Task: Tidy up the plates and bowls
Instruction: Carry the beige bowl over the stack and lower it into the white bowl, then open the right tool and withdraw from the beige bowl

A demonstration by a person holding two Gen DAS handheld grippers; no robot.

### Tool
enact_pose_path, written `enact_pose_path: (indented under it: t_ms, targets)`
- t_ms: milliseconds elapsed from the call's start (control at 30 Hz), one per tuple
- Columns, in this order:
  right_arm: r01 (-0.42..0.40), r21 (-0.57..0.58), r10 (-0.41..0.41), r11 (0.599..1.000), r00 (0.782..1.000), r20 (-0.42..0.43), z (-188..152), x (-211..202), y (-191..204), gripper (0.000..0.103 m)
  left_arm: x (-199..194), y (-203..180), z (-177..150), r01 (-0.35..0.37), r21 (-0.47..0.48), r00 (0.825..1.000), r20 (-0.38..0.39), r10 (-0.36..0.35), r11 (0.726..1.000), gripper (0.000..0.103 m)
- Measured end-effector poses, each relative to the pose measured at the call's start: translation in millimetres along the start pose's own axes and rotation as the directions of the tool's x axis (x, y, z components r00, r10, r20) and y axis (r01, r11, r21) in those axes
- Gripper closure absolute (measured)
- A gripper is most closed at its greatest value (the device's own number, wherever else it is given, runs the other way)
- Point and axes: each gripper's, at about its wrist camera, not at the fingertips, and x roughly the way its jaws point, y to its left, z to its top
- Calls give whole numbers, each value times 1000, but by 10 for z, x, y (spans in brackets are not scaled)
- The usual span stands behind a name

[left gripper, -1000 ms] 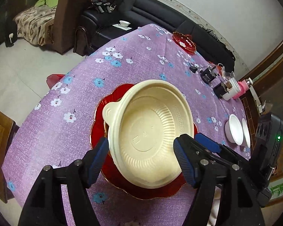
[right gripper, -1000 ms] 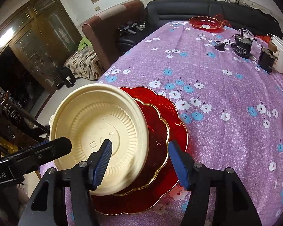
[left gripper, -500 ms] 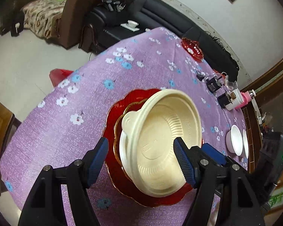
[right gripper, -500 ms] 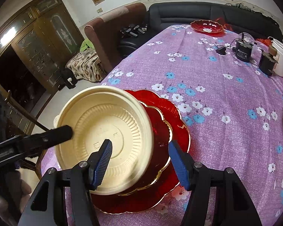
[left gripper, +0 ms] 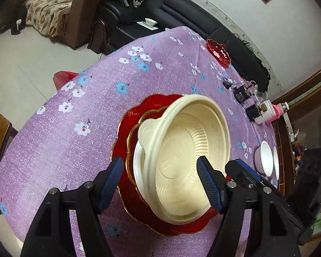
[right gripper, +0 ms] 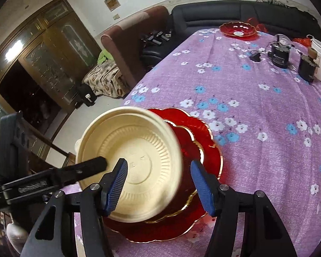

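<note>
Left gripper (left gripper: 159, 185): jaws are parted astride the wall of the cream bowl (left gripper: 182, 150), and no clamping is seen. Right gripper (right gripper: 159, 184): likewise parted across its rim. The bowl is tilted over two stacked red plates (left gripper: 124, 128); nesting is judged unfinished. Uncollected: one red dish (left gripper: 219, 52), two white bowls (left gripper: 264, 160).

You see a cream bowl (left gripper: 182, 156) with fine ribs, on red plates (left gripper: 126, 128) with a gold edge. The desk cloth (left gripper: 75, 107) is purple with white and blue flowers.
</note>
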Motion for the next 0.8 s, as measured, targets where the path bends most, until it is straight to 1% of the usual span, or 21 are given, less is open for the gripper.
enact_pose_path:
  t_ms: [267,367,500,600,667,733,800]
  targets:
    - [11,35,-11,999,1000,-7,-3,52,-145,36,-15,6,7,5,-8,1000,6,-5,1000,33]
    - [14,37,-14,999,1000,3,2,20,-181,36,-69,-10,-6,6,-5,1000,26,-6,1000,33]
    - [19,43,-21,999,999,31,3,-98,-288,36,-213,-92,-49,-4,21,997,78,2,1000,33]
    - [24,67,-27,997,999,44,-20,-196,-442,36,-355,-243,-107,-36,66,988,150,26,997,31]
    - [25,96,-30,995,998,49,-54,-257,-588,36,-421,-353,-148,-59,100,981,190,40,993,25]
    - [30,122,-36,992,998,52,-90,-321,-722,36,-475,-507,-195,-94,150,972,227,58,984,20]
    - [36,145,-45,989,997,58,-130,-400,-849,36,-502,-682,-250,-126,217,965,251,69,968,19]
